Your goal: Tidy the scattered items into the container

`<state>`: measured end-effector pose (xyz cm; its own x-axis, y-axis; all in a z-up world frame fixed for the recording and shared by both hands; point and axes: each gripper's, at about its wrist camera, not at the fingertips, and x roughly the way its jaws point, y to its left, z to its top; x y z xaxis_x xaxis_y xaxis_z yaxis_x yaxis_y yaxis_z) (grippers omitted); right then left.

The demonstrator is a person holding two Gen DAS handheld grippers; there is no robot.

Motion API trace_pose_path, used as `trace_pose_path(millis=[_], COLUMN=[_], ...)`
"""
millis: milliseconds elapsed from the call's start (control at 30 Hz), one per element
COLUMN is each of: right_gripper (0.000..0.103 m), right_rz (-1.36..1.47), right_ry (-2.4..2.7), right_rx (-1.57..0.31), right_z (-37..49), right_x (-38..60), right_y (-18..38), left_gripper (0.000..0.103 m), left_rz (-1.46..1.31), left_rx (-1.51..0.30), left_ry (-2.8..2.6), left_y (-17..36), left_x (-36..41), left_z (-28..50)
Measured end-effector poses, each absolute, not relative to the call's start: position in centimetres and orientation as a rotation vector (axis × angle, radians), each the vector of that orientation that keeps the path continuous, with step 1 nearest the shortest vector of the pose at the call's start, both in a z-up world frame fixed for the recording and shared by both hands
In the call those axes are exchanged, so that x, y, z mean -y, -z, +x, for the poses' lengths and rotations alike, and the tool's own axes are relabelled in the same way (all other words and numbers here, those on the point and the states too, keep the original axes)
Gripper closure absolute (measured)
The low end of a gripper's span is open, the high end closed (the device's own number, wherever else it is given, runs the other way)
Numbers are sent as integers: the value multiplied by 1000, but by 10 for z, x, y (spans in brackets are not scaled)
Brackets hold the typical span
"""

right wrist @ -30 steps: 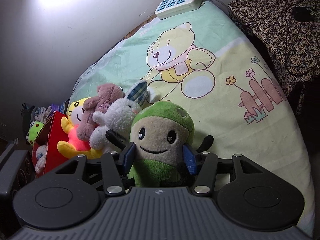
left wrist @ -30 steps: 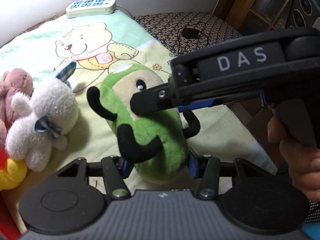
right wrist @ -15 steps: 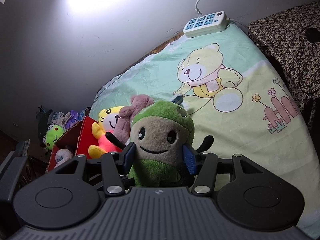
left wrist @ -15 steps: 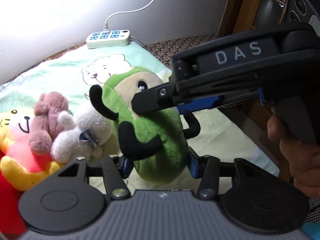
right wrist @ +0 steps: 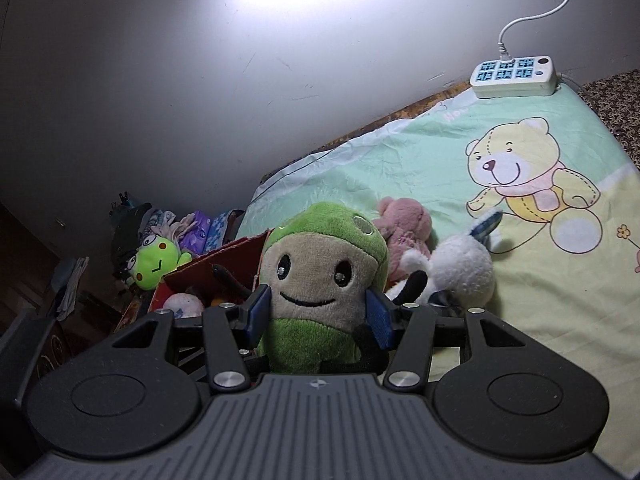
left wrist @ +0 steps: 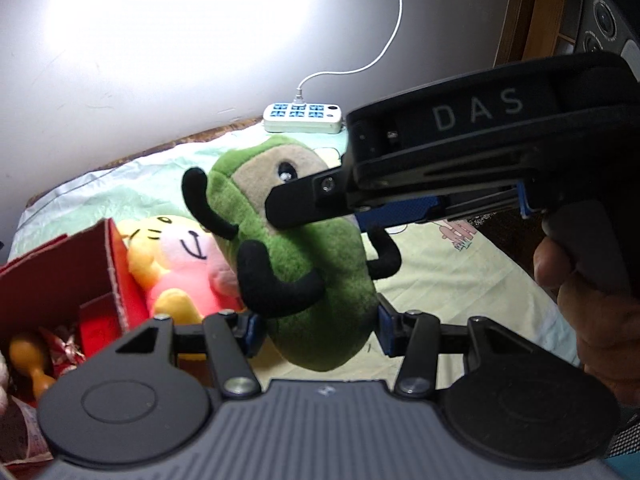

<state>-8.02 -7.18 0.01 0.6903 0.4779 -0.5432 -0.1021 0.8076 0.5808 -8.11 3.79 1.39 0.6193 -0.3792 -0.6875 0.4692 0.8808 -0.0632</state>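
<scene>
A green plush toy point(left wrist: 308, 264) with a tan face and black limbs hangs in the air, held by both grippers. My left gripper point(left wrist: 318, 330) is shut on its lower body. My right gripper point(right wrist: 318, 314) is shut on its head point(right wrist: 320, 264); its black body crosses the left wrist view point(left wrist: 460, 160). The red cardboard box point(left wrist: 60, 276) stands at the lower left with small items inside; in the right wrist view its rim point(right wrist: 224, 258) shows just behind the green toy.
A yellow and pink plush point(left wrist: 176, 260) lies beside the box. A pink plush point(right wrist: 404, 232) and a white bunny point(right wrist: 456, 272) lie on the bear-print sheet point(right wrist: 520, 168). A white power strip point(right wrist: 514, 76) sits by the wall. A green frog toy point(right wrist: 156, 262) sits beyond the box.
Both grippers have carried the green plush up and to the left, toward the red box, which has come into view. The grip on the toy is unchanged.
</scene>
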Motion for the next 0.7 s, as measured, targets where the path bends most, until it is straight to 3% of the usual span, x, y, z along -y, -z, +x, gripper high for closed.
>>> trace_pose_path(millis=[700], right_gripper=[49], right_rz=[466], right_ry=[-422], right_rx=[-657], right_z=[-48], right_x=[-61], right_y=[-30], left_gripper=[53], left_rz=[69], left_rx=[-659], left_ry=[393], left_y=[-43], left_x=[-127], left_z=[-82])
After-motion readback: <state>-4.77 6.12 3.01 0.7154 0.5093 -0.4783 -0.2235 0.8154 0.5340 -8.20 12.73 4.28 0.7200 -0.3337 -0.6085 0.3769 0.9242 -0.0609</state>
